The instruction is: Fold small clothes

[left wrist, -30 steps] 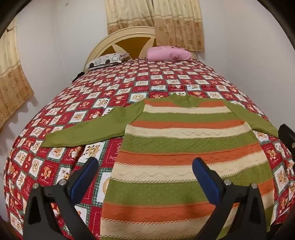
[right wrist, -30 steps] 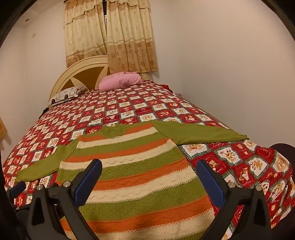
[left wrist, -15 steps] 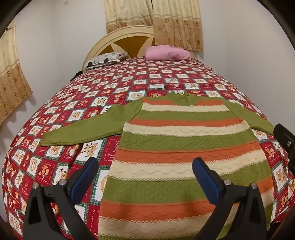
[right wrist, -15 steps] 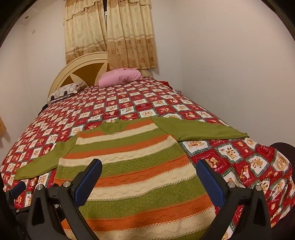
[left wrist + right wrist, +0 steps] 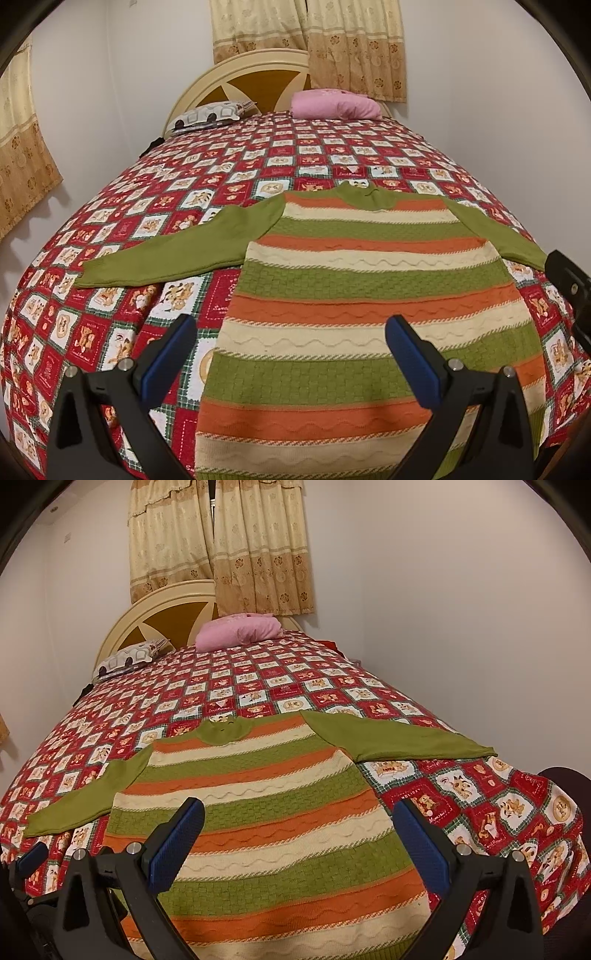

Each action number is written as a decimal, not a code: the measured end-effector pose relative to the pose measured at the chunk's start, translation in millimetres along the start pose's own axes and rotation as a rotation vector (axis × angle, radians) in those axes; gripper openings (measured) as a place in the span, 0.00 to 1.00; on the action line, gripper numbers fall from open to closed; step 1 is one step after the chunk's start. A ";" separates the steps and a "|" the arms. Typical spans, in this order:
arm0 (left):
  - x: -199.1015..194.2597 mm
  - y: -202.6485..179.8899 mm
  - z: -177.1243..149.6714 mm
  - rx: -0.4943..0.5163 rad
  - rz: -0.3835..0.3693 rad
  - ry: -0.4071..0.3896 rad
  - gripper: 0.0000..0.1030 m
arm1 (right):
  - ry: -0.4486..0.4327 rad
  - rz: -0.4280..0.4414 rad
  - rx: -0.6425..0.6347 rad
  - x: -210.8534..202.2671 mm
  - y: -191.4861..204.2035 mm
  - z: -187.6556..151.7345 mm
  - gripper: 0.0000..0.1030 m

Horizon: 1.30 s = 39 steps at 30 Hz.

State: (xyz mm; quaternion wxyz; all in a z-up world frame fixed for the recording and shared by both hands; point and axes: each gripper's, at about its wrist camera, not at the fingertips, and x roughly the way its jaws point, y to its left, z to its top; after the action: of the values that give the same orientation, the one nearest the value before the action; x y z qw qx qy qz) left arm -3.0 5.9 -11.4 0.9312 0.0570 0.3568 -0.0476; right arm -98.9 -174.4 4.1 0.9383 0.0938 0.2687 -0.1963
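Observation:
A small knitted sweater [image 5: 369,295] [image 5: 266,823] with green, orange and cream stripes lies flat on the bed, collar pointing to the headboard. Both green sleeves are spread out sideways; the left sleeve [image 5: 177,254] reaches toward the bed's left side, the right sleeve [image 5: 399,738] toward the wall. My left gripper [image 5: 290,328] hovers open over the sweater's lower left part, nothing between its blue pads. My right gripper [image 5: 299,812] hovers open over the lower right part, also empty. The left gripper's blue fingertip [image 5: 33,856] shows at the right view's left edge.
The bed carries a red patchwork quilt [image 5: 207,173] [image 5: 480,794]. A pink pillow [image 5: 332,105] and a patterned pillow [image 5: 210,114] lie by the cream headboard [image 5: 162,609]. Curtains hang behind. A white wall runs close along the bed's right side.
Both grippers have drawn slightly back and lifted, so the sweater sits a little lower and farther in both views. The sweater itself has not moved; both grippers stay open.

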 end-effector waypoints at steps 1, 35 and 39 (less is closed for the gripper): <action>0.1 0.1 0.3 0.001 -0.002 0.000 1.00 | 0.000 -0.001 0.000 0.4 -0.4 0.0 0.99; 5.4 -5.8 -0.7 -0.014 -0.010 0.020 1.00 | 0.025 -0.018 -0.019 11.6 5.3 -6.5 0.99; 8.3 -6.4 -0.4 -0.018 -0.006 0.022 1.00 | 0.028 -0.020 -0.014 14.5 4.6 -5.5 0.99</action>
State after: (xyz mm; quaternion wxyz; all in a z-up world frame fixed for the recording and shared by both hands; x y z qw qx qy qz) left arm 2.1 -0.8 -17.7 0.9275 0.0478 0.3677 -0.0465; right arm -88.3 -173.3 -8.0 0.9331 0.0871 0.2842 -0.2025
